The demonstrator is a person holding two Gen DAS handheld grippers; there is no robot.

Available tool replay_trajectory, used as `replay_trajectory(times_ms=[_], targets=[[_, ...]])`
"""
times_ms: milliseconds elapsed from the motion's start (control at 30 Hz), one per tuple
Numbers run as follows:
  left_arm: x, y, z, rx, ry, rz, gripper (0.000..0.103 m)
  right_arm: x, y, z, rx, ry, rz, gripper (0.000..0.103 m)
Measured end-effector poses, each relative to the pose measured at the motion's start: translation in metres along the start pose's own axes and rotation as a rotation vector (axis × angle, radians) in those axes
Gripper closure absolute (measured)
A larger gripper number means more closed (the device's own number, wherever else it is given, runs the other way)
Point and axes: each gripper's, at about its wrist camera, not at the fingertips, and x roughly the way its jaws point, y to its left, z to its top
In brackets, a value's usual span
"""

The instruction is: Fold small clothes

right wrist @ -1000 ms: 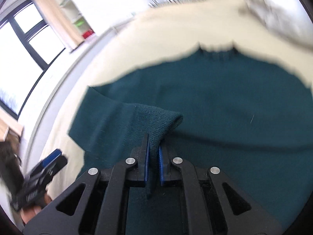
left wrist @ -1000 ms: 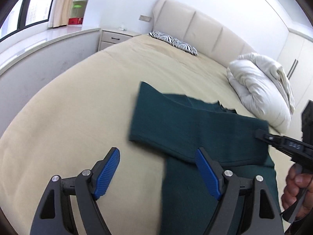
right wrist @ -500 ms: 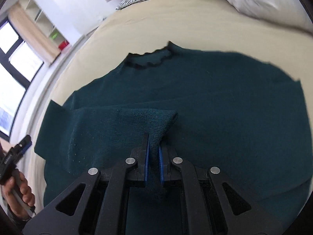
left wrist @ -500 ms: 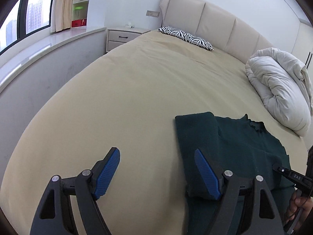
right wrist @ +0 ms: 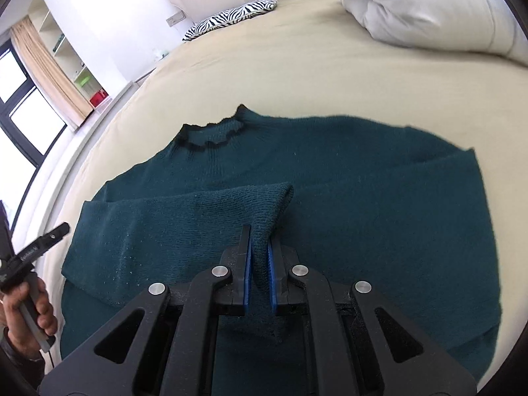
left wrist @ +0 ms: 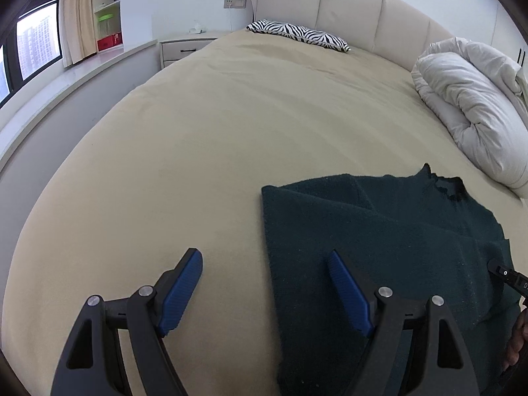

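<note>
Right tool [right wrist: 259, 264]: blue pads nearly together, pinching the cuff end of a sleeve [right wrist: 198, 211] of the dark green sweater [right wrist: 363, 204]; jaws have just been easing apart a little, knit still between them. The sleeve runs from the pads across the front of the body, folded inward from the sweater's left edge. Left tool [left wrist: 264, 287]: jaws wide apart, nothing gripped; one blue pad over bare sheet, the other over the sweater's folded left edge, whether it touches the knit cannot be told. In the right wrist view the left tool's black body shows at the lower left, held in a hand [right wrist: 29, 310]. Sweater lies flat on the beige bed [left wrist: 198, 151], frilled collar [right wrist: 211, 135] pointing toward the headboard [left wrist: 349, 16]. Farther out: a bundled white duvet [left wrist: 468, 105] on the right side of the bed, a zebra-print pillow [left wrist: 297, 33] at the head, a nightstand [left wrist: 184, 48], a window [left wrist: 36, 43] with curtain beyond a pale ledge.
</note>
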Motion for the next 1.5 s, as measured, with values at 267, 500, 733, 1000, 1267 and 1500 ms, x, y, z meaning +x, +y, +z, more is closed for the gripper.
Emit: replay_trajectory(times_ms=[267,500,733,1000,1267,1500], targets=[[0.017,-0.011,0.002,0.056,0.011,0.001,0.089,0.009,-0.004,-0.004,-0.016,0.029,-0.001,0.093],[0.016,-0.002,-0.010,0.055,-0.037,0.001,0.093,0.010,-0.005,0.000,-0.004,0.009,-0.032,0.097],[0.012,-0.003,-0.014,0.060,-0.056,0.016,0.094,0.004,0.001,0.005,-0.010,-0.025,-0.033,0.097],[-0.008,0.018,-0.013,-0.067,-0.047,-0.067,0.086,0.017,-0.014,0.001,0.042,0.026,-0.003,0.090],[-0.025,-0.004,-0.037,0.081,-0.044,0.006,0.083,-0.028,0.008,-0.009,0.054,-0.060,0.014,0.082],[-0.015,0.003,-0.042,0.103,-0.006,0.002,0.080,0.002,0.008,-0.030,-0.031,-0.013,-0.021,0.083]])
